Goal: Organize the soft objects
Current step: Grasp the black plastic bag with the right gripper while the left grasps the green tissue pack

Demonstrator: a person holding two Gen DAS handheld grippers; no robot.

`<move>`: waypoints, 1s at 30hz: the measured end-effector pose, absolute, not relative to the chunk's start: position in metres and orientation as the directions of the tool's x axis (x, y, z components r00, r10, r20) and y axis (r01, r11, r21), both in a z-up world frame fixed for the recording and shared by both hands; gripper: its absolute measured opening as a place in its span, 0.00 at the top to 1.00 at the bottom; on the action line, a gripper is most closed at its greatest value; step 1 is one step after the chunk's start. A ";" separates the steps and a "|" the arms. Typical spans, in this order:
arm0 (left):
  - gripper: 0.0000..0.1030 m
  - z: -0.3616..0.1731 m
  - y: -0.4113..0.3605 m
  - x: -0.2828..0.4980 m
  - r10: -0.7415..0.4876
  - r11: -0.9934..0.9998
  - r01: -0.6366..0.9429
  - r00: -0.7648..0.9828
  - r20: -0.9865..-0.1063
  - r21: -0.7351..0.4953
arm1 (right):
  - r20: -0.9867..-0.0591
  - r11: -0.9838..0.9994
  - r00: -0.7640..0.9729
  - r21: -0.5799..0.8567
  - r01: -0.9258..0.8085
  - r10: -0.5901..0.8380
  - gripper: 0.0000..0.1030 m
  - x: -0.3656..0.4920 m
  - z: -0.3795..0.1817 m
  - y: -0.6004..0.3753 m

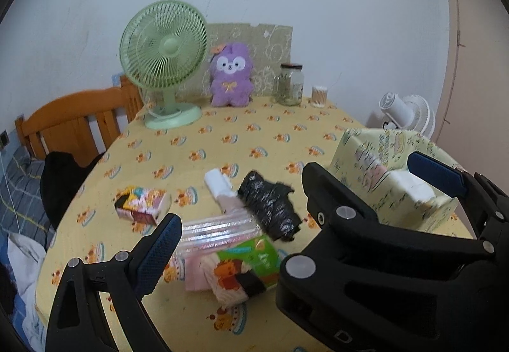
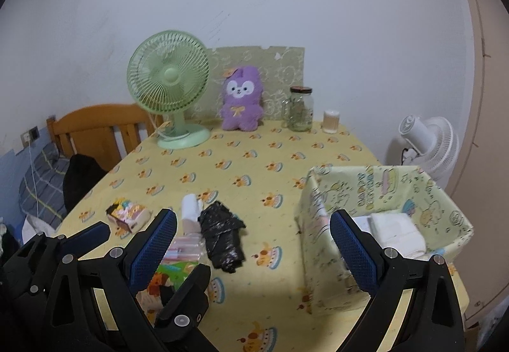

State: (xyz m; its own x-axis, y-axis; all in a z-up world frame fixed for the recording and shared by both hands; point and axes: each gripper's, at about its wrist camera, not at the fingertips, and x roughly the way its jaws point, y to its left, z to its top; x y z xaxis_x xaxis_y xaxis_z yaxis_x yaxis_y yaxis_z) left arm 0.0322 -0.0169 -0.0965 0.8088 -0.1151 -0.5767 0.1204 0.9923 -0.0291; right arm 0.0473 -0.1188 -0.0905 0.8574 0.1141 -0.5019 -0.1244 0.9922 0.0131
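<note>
A pile of soft items lies on the yellow tablecloth (image 1: 254,135): a black plastic bag roll (image 1: 270,205), a white roll (image 1: 218,182), clear pink-striped bags (image 1: 219,229) and a green and pink tissue pack (image 1: 241,269). A small colourful pack (image 1: 141,204) lies apart to the left. A fabric-lined box (image 2: 385,193) on the right holds folded white cloth (image 2: 397,232). My left gripper (image 1: 241,215) is open above the pile. My right gripper (image 2: 254,244) is open between the pile and the box; its black body also shows in the left wrist view (image 1: 381,256).
At the table's far edge stand a green desk fan (image 1: 163,59), a purple plush toy (image 1: 230,75), a glass jar (image 1: 289,83) and a small cotton-swab tub (image 1: 318,96). A wooden chair (image 1: 79,123) and a bed are left. A white fan (image 2: 426,145) stands right.
</note>
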 end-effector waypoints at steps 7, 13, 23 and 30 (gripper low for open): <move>0.05 -0.119 -0.006 0.034 -0.100 0.995 0.097 0.776 -0.623 -0.039 | -0.534 0.986 0.833 0.009 -0.168 0.147 0.06 0.051 -0.113 -0.104; 0.05 -0.138 0.001 0.038 -0.082 0.997 0.067 0.752 -0.654 -0.048 | -0.557 0.982 0.817 -0.013 -0.190 0.151 0.08 0.056 -0.131 -0.096; 0.05 -0.160 0.002 0.047 -0.079 0.997 0.053 0.723 -0.686 -0.058 | -0.605 0.979 0.781 -0.008 -0.201 0.156 0.13 0.065 -0.157 -0.095; 0.05 -0.166 -0.001 0.053 -0.104 0.994 0.064 0.724 -0.682 -0.083 | -0.627 0.982 0.763 0.015 -0.187 0.155 0.20 0.072 -0.166 -0.101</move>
State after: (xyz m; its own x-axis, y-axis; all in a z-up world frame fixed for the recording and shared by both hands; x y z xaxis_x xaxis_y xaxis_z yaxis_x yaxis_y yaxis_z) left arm 0.0531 -0.0011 -0.1661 0.7237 -0.1041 -0.6822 0.0644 0.9944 -0.0835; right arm 0.0719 -0.1006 -0.1660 0.7633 0.1551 -0.6272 -0.1874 0.9822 0.0148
